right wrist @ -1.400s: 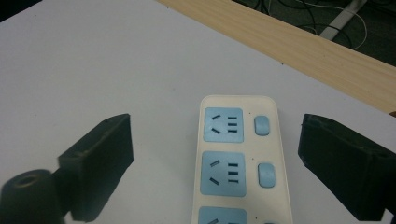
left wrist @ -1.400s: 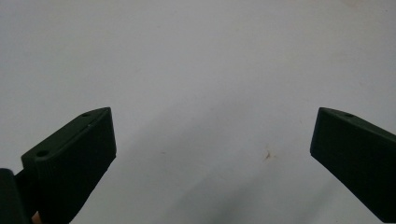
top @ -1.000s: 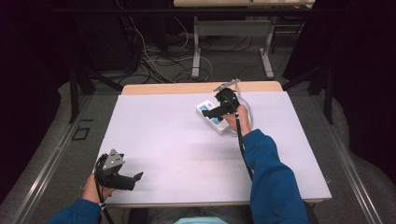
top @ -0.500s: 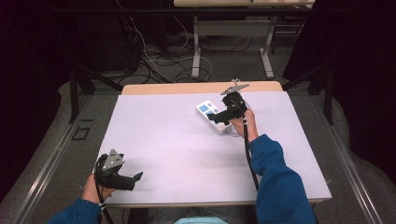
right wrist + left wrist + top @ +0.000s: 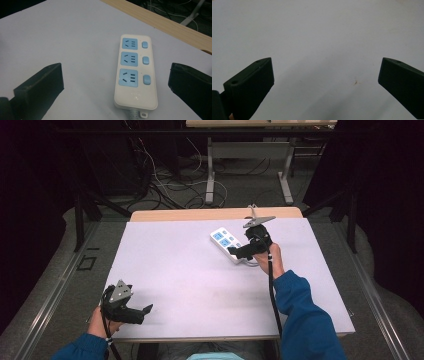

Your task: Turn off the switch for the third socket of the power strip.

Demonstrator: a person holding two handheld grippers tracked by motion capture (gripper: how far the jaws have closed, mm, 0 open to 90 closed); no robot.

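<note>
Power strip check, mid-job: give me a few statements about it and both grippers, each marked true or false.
1. The power strip has three blue sockets, each with a switch beside it. True.
2. The right gripper is shut on the power strip. False: its jaws stand wide open on either side of it, not touching.
3. The left gripper is open above bare table. True.
4. A plug sits in the middle socket. False: all three sockets are free.
</note>
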